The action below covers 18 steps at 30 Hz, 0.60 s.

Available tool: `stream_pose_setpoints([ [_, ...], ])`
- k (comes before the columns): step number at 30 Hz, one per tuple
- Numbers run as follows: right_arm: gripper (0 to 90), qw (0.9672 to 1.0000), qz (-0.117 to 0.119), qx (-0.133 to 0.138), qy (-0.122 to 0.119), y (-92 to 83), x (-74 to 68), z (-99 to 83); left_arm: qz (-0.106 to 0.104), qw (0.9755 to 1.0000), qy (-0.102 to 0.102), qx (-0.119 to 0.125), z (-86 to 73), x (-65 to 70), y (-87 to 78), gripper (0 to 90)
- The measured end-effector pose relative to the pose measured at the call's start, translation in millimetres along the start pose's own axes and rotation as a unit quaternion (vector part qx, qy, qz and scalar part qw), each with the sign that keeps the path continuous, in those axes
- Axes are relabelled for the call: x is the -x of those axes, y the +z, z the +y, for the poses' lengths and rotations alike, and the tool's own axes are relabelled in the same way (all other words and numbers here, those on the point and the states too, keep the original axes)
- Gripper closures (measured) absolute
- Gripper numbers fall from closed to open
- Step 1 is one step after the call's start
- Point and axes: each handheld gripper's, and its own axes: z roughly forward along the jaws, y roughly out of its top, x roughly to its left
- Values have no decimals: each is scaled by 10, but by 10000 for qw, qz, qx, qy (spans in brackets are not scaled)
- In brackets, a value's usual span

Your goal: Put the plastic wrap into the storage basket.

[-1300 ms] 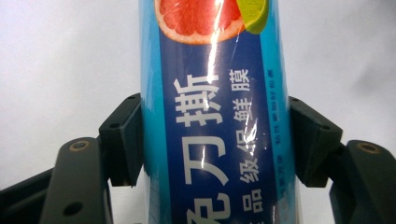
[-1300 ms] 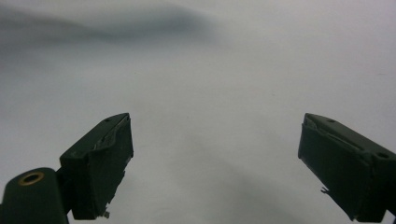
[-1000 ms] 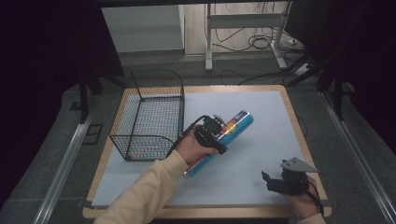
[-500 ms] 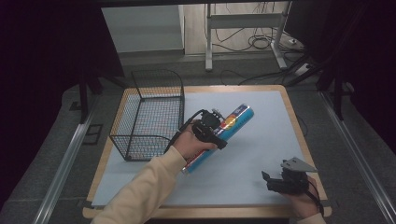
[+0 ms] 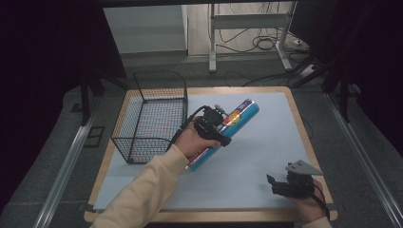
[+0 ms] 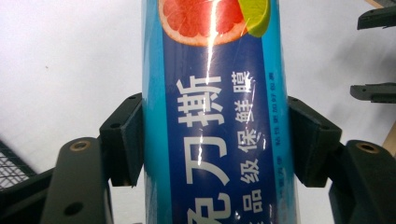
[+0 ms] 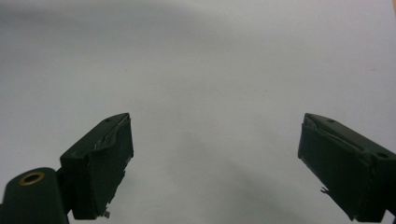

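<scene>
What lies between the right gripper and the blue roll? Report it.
Nothing: in the high view, bare pale-blue mat separates the right gripper, which is open, from the blue roll held in the left gripper.

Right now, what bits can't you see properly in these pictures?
- Blue tube, left gripper view: both ends run off the frame, so its writing is cut.
- Blue tube, high view: its middle hides under the left gripper and hand.
- Wire basket, left gripper view: just a corner, cut by the edge.
- Right gripper, high view: too small to judge its opening.
</scene>
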Motion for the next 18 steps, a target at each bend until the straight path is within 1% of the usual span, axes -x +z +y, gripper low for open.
stream_pose_setpoints([
  [6,105,10000,-6,3,-3,-3,2,1,69,9999,-30,69,43,-33,-49,316],
  [7,105,10000,-10,3,2,-4,4,1,93,9999,-46,113,64,-41,-75,316],
  [12,105,10000,-6,-8,7,-4,7,1,116,9998,-22,162,113,-54,-127,316],
  [18,105,10000,1,-19,1,-6,7,0,135,9996,-43,238,162,-71,-173,316],
])
